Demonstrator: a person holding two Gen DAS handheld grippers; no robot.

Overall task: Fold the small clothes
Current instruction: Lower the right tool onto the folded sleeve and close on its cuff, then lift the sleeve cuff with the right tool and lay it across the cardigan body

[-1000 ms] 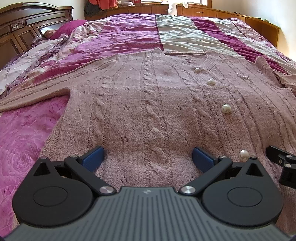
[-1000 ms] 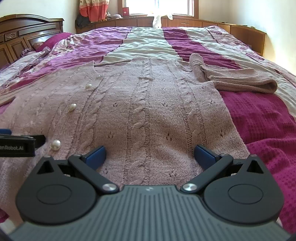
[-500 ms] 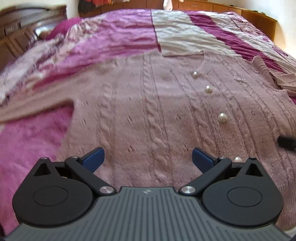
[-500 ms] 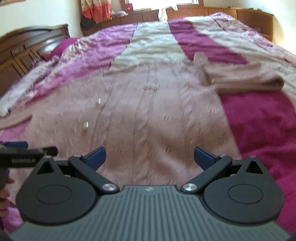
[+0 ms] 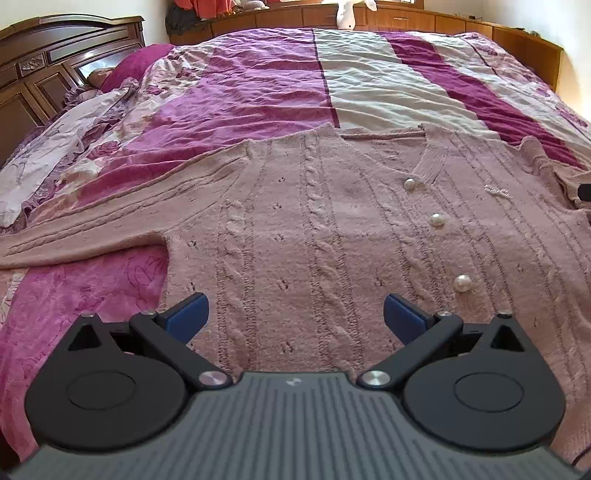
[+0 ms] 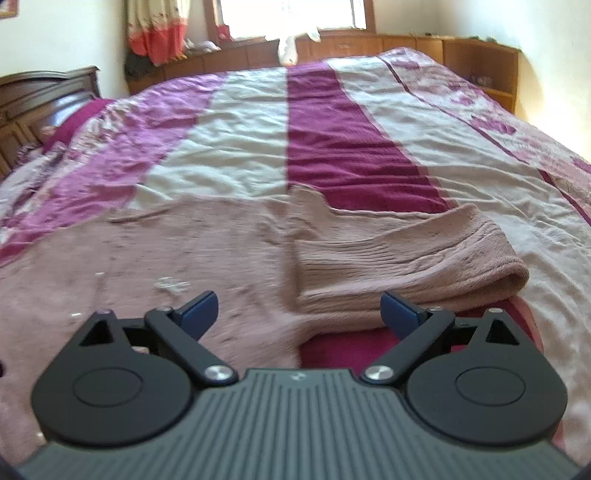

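The dusty-pink cable-knit cardigan with pearl buttons [image 5: 332, 229] lies flat, front up, on the magenta-and-cream striped bedspread [image 5: 369, 92]. The left gripper [image 5: 295, 314] hovers over its hem, jaws spread, empty. The right gripper [image 6: 299, 310], likewise released, faces the folded-over sleeve [image 6: 406, 258].

This is a home bedroom. A wide bed fills both views, covered by a striped magenta, pink and cream bedspread [image 5: 369, 92]. A carved dark wooden headboard [image 5: 55, 59] stands at ten o'clock, with a magenta pillow [image 5: 129, 70] just beside it. Low wooden cabinets [image 6: 424, 48] run along the far wall at twelve o'clock, beneath a bright window [image 6: 295, 14] with an orange-edged curtain [image 6: 159, 29] at eleven o'clock.
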